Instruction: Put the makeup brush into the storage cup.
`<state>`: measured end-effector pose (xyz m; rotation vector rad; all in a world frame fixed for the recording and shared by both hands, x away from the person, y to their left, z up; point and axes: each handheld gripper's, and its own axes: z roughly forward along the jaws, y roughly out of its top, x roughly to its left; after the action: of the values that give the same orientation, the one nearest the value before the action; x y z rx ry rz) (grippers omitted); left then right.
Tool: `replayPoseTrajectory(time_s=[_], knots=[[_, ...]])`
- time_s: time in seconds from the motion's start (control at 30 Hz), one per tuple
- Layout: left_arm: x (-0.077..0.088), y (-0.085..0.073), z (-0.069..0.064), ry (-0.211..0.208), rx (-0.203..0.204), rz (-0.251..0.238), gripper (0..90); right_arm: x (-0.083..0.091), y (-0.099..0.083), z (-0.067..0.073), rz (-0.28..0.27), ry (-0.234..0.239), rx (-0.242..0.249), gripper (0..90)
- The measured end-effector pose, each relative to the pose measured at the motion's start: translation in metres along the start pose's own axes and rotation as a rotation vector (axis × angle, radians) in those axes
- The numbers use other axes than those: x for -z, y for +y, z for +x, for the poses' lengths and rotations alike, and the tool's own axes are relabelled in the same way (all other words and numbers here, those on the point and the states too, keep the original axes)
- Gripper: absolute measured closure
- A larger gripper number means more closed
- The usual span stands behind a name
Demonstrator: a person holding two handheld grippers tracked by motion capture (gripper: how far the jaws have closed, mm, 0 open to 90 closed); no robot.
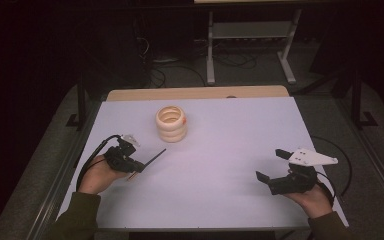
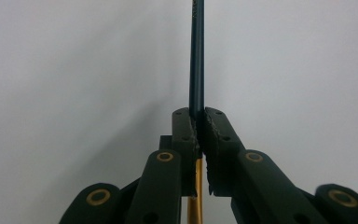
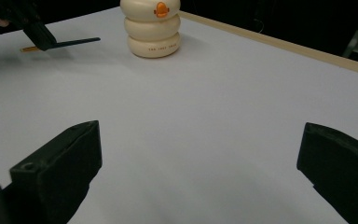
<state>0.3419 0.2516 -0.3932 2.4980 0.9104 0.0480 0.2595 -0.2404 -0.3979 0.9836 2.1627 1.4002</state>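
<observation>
Left gripper [image 1: 141, 165]: my jaws are clamped on a thin dark pencil [image 1: 155, 156], gripped near its gold end. The long dark part sticks out ahead toward the middle of the white surface [image 1: 230, 130], held level just above it. Cream ribbed pen holder [image 1: 171, 123] stands upright beyond the pencil tip, apart from it, orange mark on its side. Right gripper [image 1: 271, 164]: my jaws are wide apart, nothing between them, low over the surface's right side.
</observation>
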Motion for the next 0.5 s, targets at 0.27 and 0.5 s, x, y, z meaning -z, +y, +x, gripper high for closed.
replayPoseTrajectory(time_s=[0.27,0.5], knots=[[0.006,0.002,-0.005,-0.043,-0.038,-0.058,83.5,0.002,0.007,0.002,0.028,0.048,0.029,0.0],[0.007,0.005,-0.011,-0.068,-0.068,-0.093,83.5,-0.002,0.013,0.004,0.035,0.092,0.044,0.0]])
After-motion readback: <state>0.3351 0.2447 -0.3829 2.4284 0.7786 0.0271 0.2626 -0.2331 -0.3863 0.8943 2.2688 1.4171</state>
